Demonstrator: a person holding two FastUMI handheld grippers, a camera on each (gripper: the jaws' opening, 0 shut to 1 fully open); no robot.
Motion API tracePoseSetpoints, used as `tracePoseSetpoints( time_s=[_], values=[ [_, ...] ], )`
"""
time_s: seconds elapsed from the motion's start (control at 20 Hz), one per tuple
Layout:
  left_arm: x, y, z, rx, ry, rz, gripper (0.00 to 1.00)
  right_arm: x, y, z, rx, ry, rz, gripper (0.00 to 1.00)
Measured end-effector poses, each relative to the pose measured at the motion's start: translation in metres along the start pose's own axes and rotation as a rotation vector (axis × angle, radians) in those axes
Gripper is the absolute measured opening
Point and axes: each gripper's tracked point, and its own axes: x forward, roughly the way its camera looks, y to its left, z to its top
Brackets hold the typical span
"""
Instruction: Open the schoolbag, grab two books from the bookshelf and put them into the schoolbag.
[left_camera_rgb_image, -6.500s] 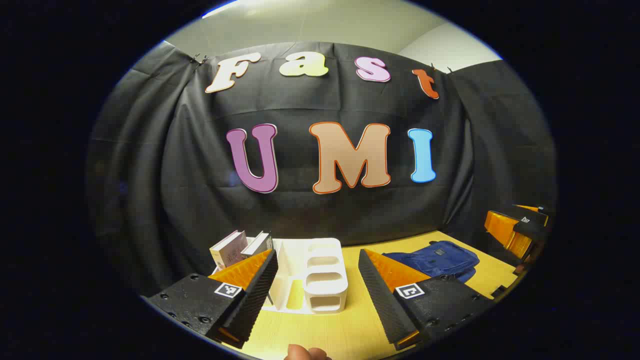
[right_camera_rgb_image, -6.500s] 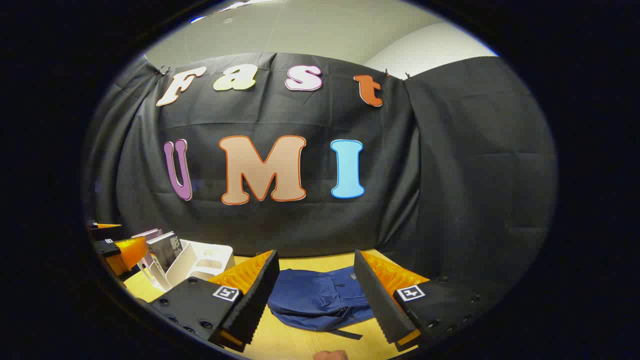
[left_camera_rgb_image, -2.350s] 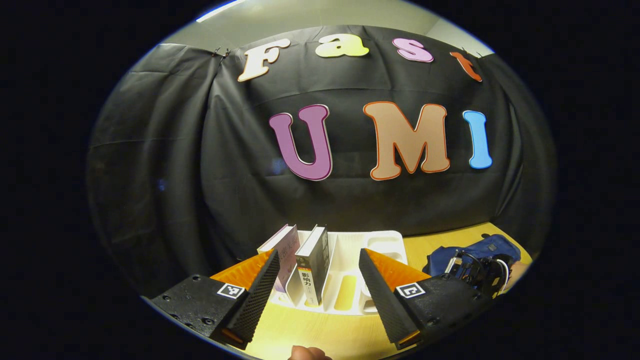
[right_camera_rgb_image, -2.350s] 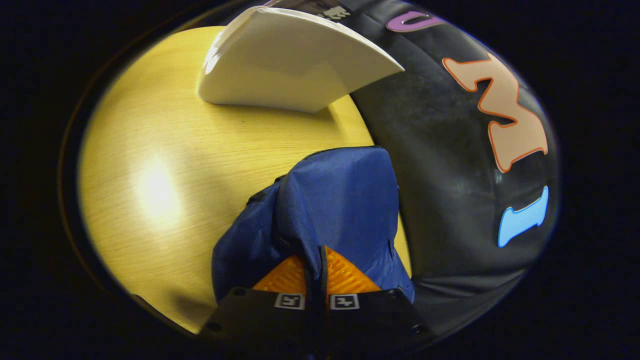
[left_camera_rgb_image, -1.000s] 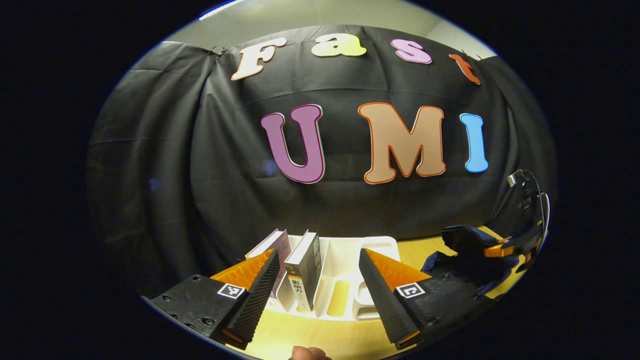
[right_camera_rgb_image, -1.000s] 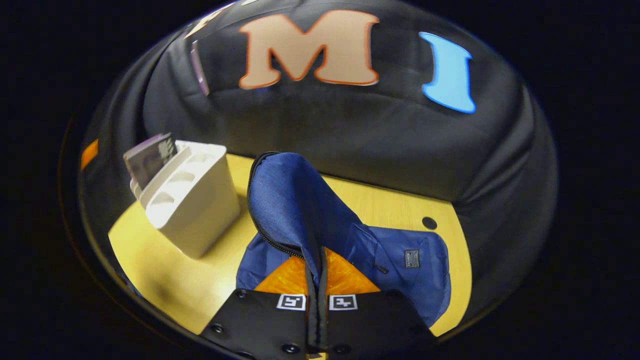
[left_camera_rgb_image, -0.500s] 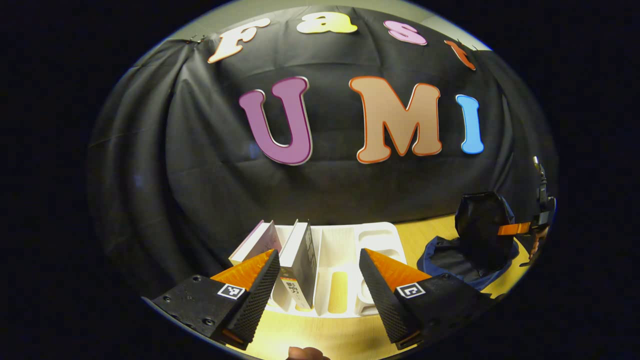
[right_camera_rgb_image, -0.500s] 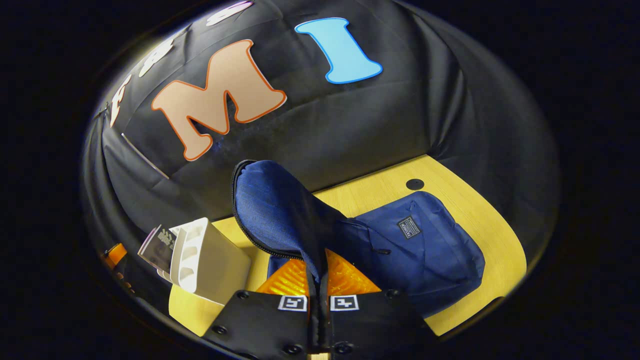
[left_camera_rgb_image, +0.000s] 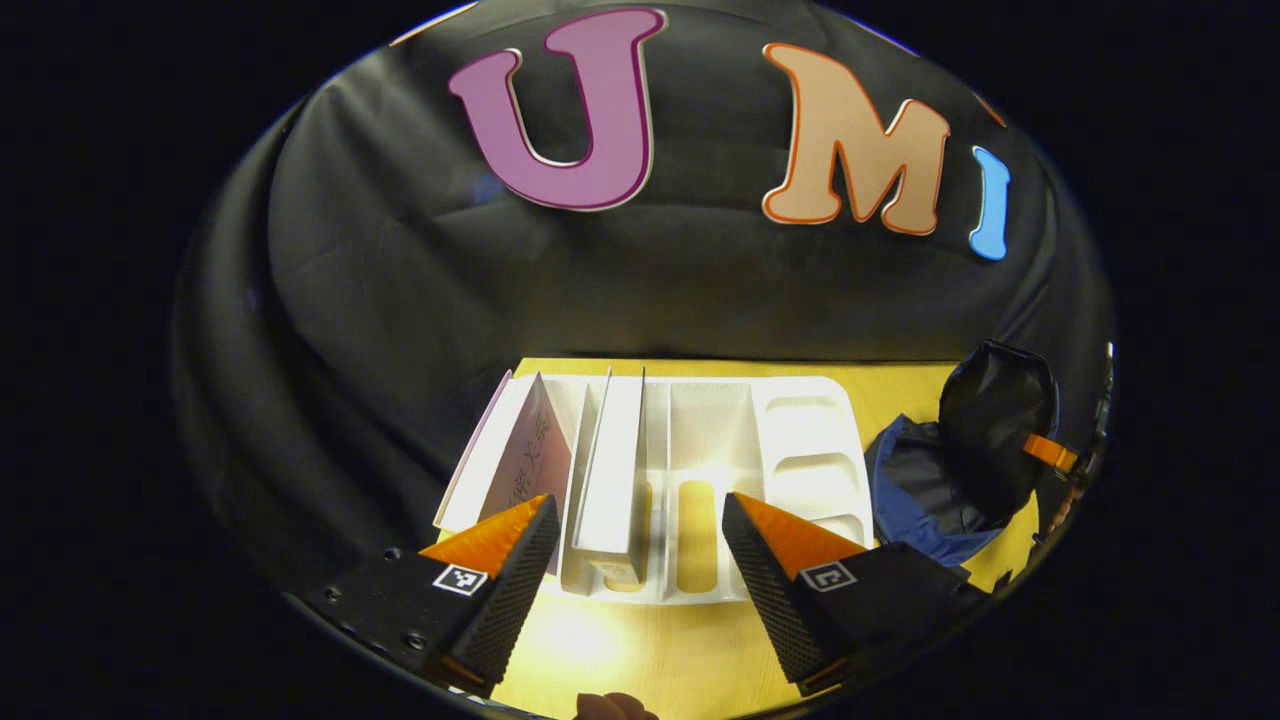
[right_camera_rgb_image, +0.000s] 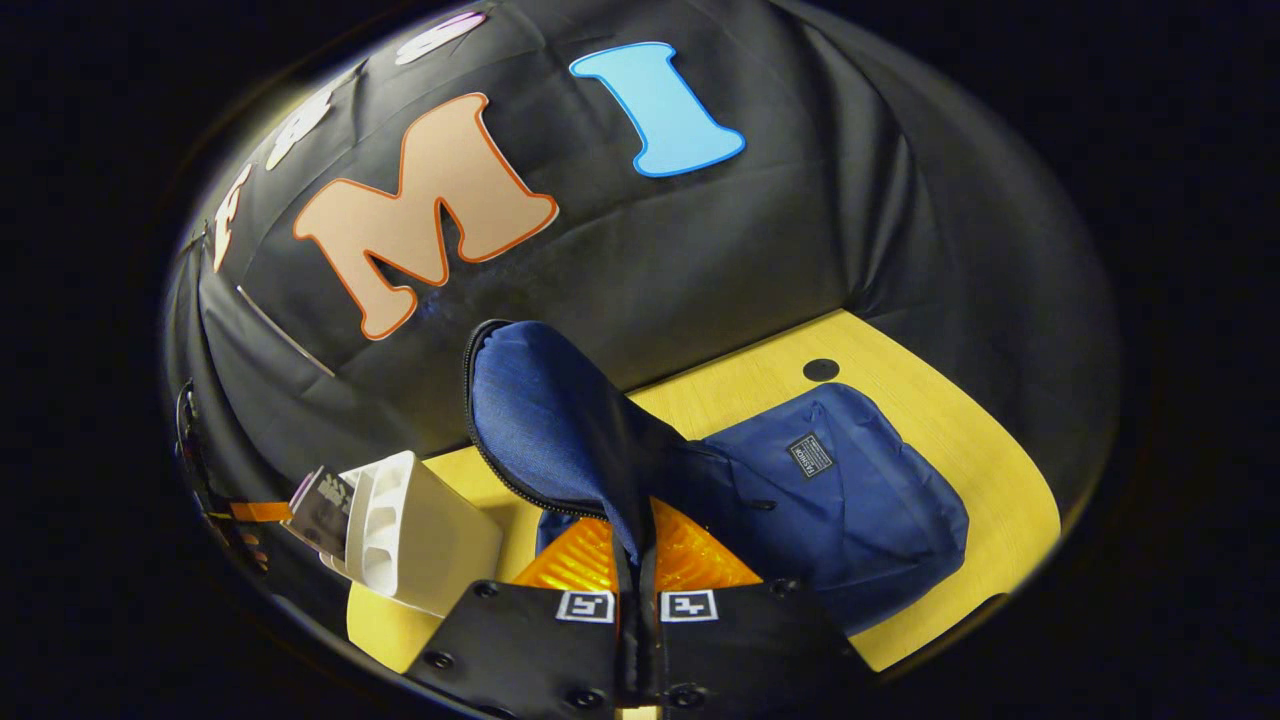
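A yellow wooden worktop (left_camera_rgb_image: 900, 380) stands against a black cloth wall. On it sits a white plastic bookshelf (left_camera_rgb_image: 700, 440) with several upright slots, toward the worktop's left end. Two books stand in it, side by side in the leftmost slots. The pale purple book (left_camera_rgb_image: 515, 465) leans to the left in the outer slot. The white-edged book (left_camera_rgb_image: 612, 470) stands nearly upright in the next slot. The remaining slots to the right hold nothing, and small recessed trays fill the shelf's right end.

The left tongs (left_camera_rgb_image: 640, 545) hover low over the worktop's front edge, just in front of the bookshelf. Their fingers are spread wide, with the white-edged book's spine lying between them but untouched. A fingertip of the person's hand (left_camera_rgb_image: 612, 706) shows at the bottom of the left gripper view.

One blue schoolbag (right_camera_rgb_image: 850, 500) lies flat on the worktop to the right of the bookshelf, near the back edge. The right tongs (right_camera_rgb_image: 638, 545) are closed tight on the bag's top flap (right_camera_rgb_image: 540, 410). The flap is lifted upright, its zipper edge hanging free, so the bag's mouth stands open. In the left gripper view the raised flap shows its dark lining beside the bookshelf's right end. A small round hole (right_camera_rgb_image: 821, 369) marks the worktop behind the bag.
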Motion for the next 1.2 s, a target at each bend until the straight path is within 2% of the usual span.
tracePoseSetpoints(
  time_s=[0.15, 0.6, 1.0, 1.05, 1.15, 1.2],
  values=[
    [0.018, 0.011, 0.008, 0.019, 0.055, 0.003, 0.97, -0.001, 0.000, 0.000, -0.001, 0.003, 0.001, 0.01],
    [0.057, 0.015, -0.011, 0.060, 0.258, 0.004, 0.96, -0.001, -0.001, 0.000, 0.014, 0.005, -0.006, 0.03],
    [0.081, 0.018, -0.026, 0.112, 0.349, 0.018, 0.86, -0.001, -0.002, 0.000, 0.006, 0.005, -0.017, 0.01],
    [0.082, 0.019, -0.028, 0.122, 0.372, 0.021, 0.85, -0.001, -0.003, 0.000, 0.006, 0.005, -0.019, 0.03],
    [0.082, 0.021, -0.031, 0.131, 0.402, 0.023, 0.67, -0.001, -0.003, -0.001, 0.008, 0.009, -0.022, 0.03],
    [0.085, 0.019, -0.035, 0.121, 0.419, 0.013, 0.48, -0.001, -0.003, -0.001, 0.010, 0.009, -0.023, 0.01]
  ],
)
